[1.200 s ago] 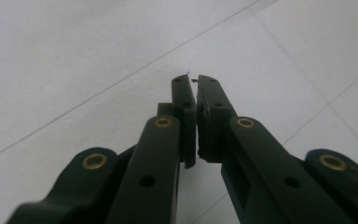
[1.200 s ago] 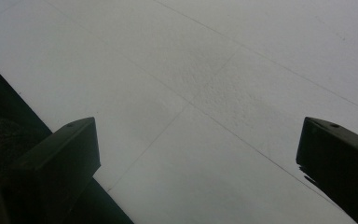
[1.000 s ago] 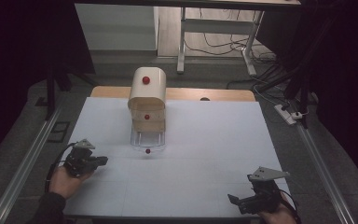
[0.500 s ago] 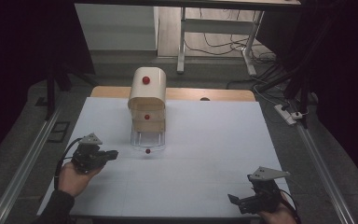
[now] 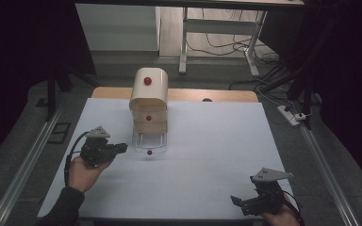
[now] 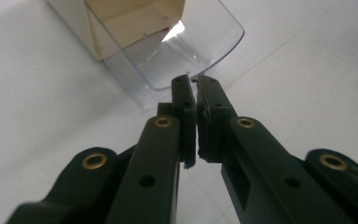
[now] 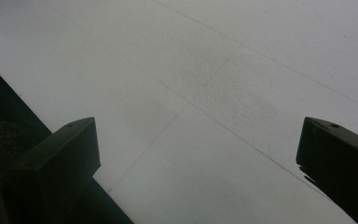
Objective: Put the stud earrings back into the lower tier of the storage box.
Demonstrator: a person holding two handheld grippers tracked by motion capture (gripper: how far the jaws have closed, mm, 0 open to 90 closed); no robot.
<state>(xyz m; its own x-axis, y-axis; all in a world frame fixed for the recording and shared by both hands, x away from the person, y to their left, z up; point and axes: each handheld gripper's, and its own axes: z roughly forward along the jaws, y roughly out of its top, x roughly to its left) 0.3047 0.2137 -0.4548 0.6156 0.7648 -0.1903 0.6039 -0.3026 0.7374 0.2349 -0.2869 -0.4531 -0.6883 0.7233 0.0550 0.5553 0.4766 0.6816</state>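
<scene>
A: On the white table, mid-left, what's the left gripper near?

B: A small bread-bin-like box, light wood, w/ a rounded top. One red knob sits on the curved lid, another on the front lower down. At its base, a clear plastic drawer sticks out toward the person, w/ its own red knob at the front edge.

A: Drawer up close?

B: From the left gripper view it's see-through, rounded corners, wood panel visible behind it. Looks empty as far as I can tell.

A: Left tongs?

B: Pressed together, nothing between the pads that I can make out. Tips point at the drawer's front rim, just beside it; touching or not, can't tell.

A: Right gripper?

B: Near the table's front-right corner, well apart from the box. Jaws spread wide, bare tabletop between them.
</scene>
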